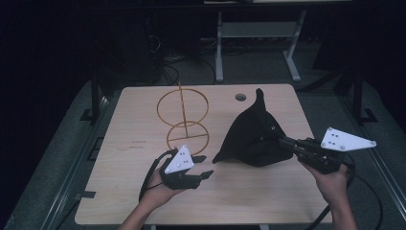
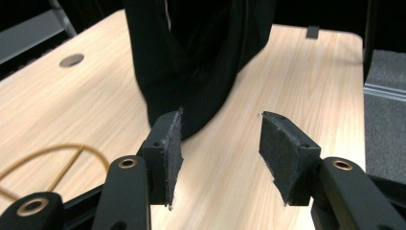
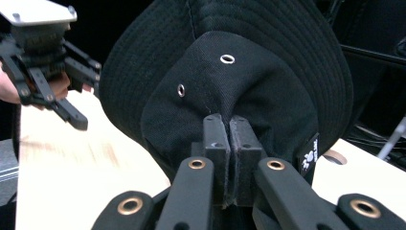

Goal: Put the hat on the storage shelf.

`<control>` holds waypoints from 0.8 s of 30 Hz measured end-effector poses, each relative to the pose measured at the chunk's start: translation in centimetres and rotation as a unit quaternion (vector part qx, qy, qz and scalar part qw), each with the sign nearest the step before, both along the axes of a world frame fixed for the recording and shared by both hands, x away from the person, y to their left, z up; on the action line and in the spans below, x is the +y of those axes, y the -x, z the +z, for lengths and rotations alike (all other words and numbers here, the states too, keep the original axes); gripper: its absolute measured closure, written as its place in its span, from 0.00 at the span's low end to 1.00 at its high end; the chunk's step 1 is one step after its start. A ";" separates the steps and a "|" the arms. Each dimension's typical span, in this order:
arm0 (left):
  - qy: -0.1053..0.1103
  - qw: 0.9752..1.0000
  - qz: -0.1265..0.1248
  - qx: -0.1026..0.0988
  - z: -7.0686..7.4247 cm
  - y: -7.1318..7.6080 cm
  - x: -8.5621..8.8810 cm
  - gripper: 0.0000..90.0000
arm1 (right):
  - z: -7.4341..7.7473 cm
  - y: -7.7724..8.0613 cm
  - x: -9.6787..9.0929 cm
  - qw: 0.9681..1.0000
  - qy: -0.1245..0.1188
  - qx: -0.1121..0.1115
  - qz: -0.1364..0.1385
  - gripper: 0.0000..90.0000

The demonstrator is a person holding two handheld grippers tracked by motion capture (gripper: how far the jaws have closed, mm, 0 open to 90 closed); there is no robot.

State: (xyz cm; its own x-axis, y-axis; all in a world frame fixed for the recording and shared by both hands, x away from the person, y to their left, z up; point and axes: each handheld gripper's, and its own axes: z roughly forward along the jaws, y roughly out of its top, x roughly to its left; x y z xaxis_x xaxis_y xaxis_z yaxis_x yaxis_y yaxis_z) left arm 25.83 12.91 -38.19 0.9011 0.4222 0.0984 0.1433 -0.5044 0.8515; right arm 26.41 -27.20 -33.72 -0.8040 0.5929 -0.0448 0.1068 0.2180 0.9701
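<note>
My right gripper (image 3: 229, 143) has its jaws clamped on the crown of the black hat (image 3: 249, 91); the right gripper view resolves two metal eyelets and a small label, which the high view does not. My left gripper (image 1: 202, 166) stands with jaws wide, empty, just beside the hat (image 1: 253, 136) at frame centre. A gold wire stand (image 1: 183, 115) occupies the table (image 1: 119, 191) upper left of it.

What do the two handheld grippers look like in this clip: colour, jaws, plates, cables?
Both are black. The left gripper and right gripper each carry a pale three-cornered plate with small dots and trail a black cable. Jaws end in flat dark pads; linkages have brass-coloured rivets. Forearms are bare.
</note>
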 end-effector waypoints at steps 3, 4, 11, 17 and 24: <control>0.002 1.000 0.007 0.006 -0.7 0.2 0.7 0.53 | 1.1 -0.5 0.3 1.000 0.010 0.000 0.001 0.97; 0.000 1.000 0.009 0.005 -0.9 0.2 0.9 0.53 | 1.4 -0.6 0.4 1.000 0.010 0.001 0.000 0.97; -0.006 1.000 0.018 0.016 -2.6 0.6 2.5 0.53 | 3.3 -1.6 0.8 1.000 -0.003 0.007 0.001 0.98; -0.002 0.999 0.023 0.023 -3.5 0.6 3.5 0.51 | 4.6 -2.1 1.3 1.000 -0.011 0.010 -0.004 0.98; -0.004 0.999 0.026 0.033 -4.3 0.5 4.0 0.51 | 6.4 -2.8 2.5 1.000 -0.016 0.009 0.001 0.98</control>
State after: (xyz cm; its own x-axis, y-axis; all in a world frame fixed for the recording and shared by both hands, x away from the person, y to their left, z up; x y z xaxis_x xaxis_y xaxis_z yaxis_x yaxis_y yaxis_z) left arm 25.32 16.93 -42.53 0.8831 0.4673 0.0433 0.2243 -0.5014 0.8356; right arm 29.24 -24.70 -27.29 -0.8062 0.5915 -0.0115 0.1236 0.1875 0.9745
